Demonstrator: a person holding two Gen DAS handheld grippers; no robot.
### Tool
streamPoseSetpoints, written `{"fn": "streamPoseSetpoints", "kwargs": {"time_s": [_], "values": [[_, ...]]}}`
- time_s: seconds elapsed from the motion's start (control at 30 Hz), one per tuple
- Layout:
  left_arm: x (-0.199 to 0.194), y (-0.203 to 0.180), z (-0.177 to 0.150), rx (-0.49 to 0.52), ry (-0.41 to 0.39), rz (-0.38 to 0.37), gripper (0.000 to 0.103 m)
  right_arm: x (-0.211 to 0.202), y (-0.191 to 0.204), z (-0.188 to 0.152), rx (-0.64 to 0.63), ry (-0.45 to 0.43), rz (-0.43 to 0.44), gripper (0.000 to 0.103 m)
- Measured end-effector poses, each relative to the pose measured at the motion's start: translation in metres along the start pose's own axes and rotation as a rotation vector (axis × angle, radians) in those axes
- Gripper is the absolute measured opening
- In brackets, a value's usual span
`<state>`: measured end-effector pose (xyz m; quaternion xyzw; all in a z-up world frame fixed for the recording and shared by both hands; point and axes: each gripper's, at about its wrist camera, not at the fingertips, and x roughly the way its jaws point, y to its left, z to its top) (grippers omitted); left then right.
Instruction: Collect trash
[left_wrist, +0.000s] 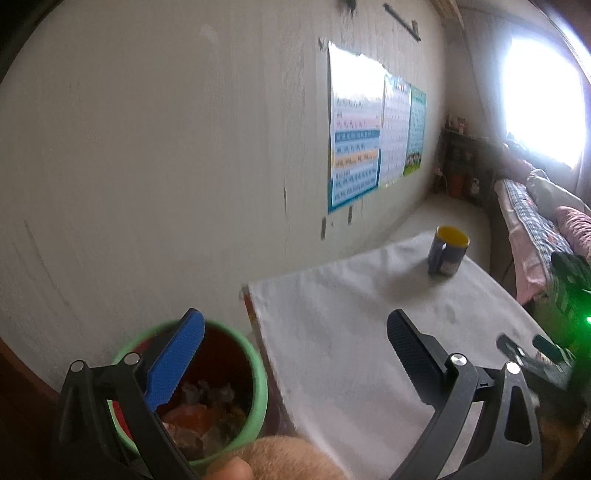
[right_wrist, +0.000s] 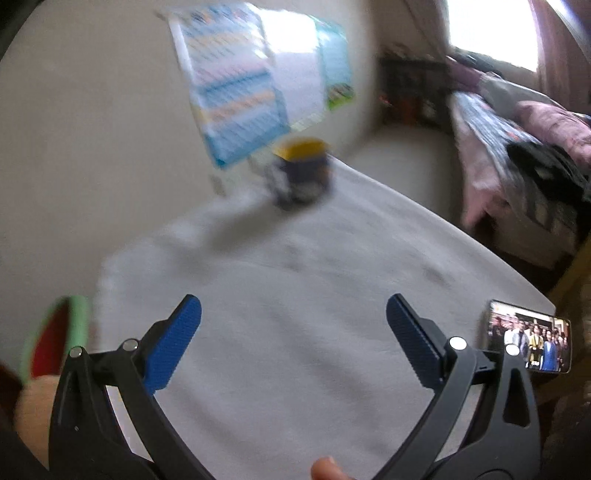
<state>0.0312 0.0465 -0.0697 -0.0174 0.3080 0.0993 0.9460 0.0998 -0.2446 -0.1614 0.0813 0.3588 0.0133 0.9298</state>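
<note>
Here both grippers hang over the white-covered desk (right_wrist: 295, 295) with nothing between their fingers: the left gripper (left_wrist: 295, 362) spread wide at the desk's left edge, the right gripper (right_wrist: 293, 339) equally wide over its middle. The green bin (left_wrist: 258, 384), holding crumpled trash (left_wrist: 207, 410), stands beside that left edge, a yellow-rimmed mug (left_wrist: 447, 251) sits near the far edge, and a phone (right_wrist: 528, 341) lies at the right edge.
</note>
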Motion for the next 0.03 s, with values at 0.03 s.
{"fn": "streamPoseSetpoints", "kwargs": {"time_s": [0.03], "values": [[0.0027,0.0069,-0.0046,-0.012,0.013,-0.008,0.095,0.0148,-0.0106,0.0007,0.014,0.013,-0.037,0.099]]}}
